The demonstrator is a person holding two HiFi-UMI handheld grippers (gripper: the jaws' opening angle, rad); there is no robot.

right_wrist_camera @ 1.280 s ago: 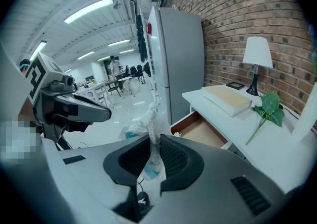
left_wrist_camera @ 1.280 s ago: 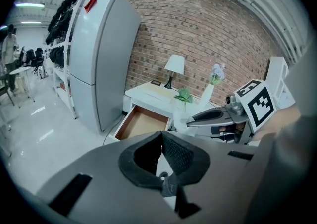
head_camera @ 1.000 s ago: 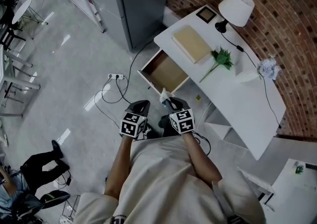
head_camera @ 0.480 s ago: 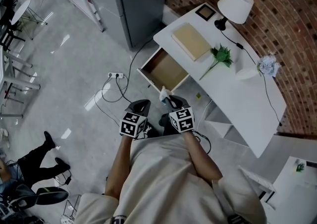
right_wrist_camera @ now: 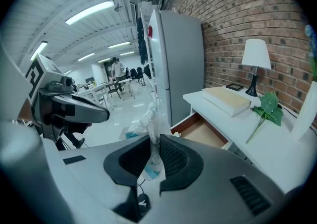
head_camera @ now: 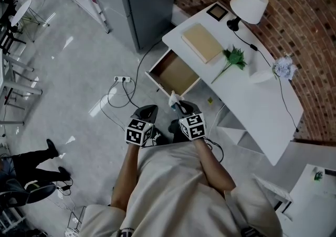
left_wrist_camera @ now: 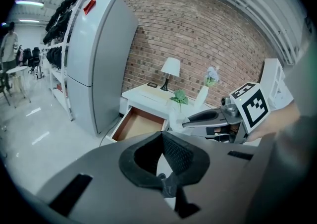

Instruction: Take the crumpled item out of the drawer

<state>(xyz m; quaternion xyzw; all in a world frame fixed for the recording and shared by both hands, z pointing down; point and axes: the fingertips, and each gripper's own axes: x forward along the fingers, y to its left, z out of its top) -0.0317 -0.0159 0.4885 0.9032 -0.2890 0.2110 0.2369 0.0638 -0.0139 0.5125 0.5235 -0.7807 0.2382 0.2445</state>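
The wooden drawer (head_camera: pixel 173 73) of the white desk (head_camera: pixel 247 105) stands pulled out, and its visible floor looks bare. My right gripper (head_camera: pixel 179 107) hovers in front of the drawer, shut on a crumpled whitish wrapper (head_camera: pixel 172 99) with a bit of blue. In the right gripper view the wrapper (right_wrist_camera: pixel 145 119) sticks up between the pads of the right gripper (right_wrist_camera: pixel 153 141). My left gripper (head_camera: pixel 148 110) hangs beside it, to the left, over the floor. The left gripper view shows the left gripper (left_wrist_camera: pixel 161 136) shut with its tips touching and nothing held, and the drawer (left_wrist_camera: pixel 136 124) beyond.
On the desk lie a tan book (head_camera: pixel 202 43), a lamp (head_camera: pixel 248 4), a green sprig (head_camera: pixel 234 60) and a small frame (head_camera: pixel 218 14). A grey fridge (head_camera: pixel 147 0) stands left of the desk. A power strip (head_camera: pixel 122 79) and cables lie on the floor. A person's legs (head_camera: pixel 31 162) show at lower left.
Both grippers have stayed where they were, the wrapper still held. The person's legs at lower left have moved further left.
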